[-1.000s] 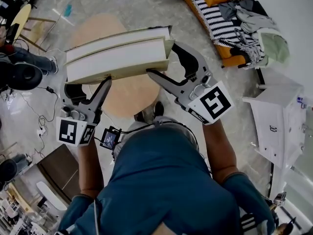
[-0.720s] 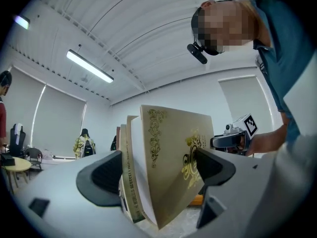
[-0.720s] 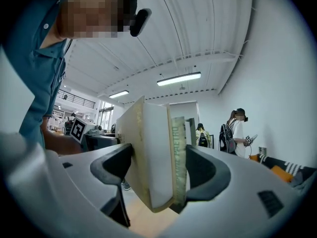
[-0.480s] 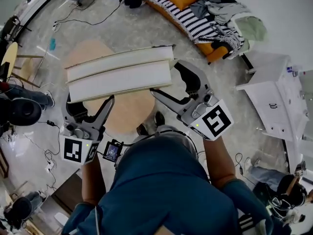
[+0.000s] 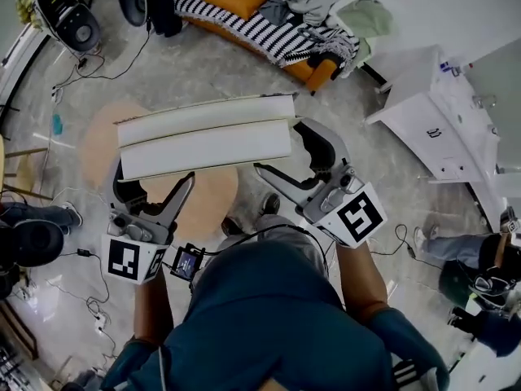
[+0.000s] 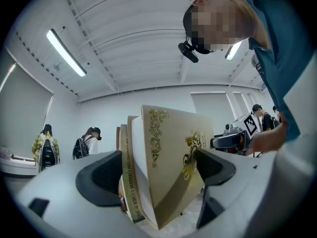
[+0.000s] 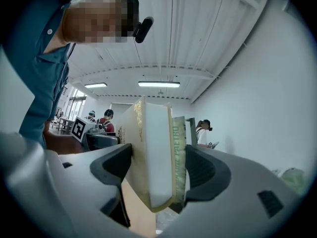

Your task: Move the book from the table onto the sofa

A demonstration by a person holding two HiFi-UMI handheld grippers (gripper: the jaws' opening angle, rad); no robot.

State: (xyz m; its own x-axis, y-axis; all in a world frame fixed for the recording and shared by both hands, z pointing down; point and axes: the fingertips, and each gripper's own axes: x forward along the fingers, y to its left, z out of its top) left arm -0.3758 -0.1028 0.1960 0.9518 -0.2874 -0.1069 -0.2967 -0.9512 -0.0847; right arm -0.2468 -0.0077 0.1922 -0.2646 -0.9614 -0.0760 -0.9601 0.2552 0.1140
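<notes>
the left gripper [image 6: 158,175] and the right gripper [image 7: 158,170] are each pinching one end of the thick cream book [image 5: 203,137] between their fingers [image 6: 104,175], holding it roughly level in the air above the round wooden table [image 5: 207,206]; the striped sofa [image 5: 269,32] is sitting well apart, beyond the book's far edge
</notes>
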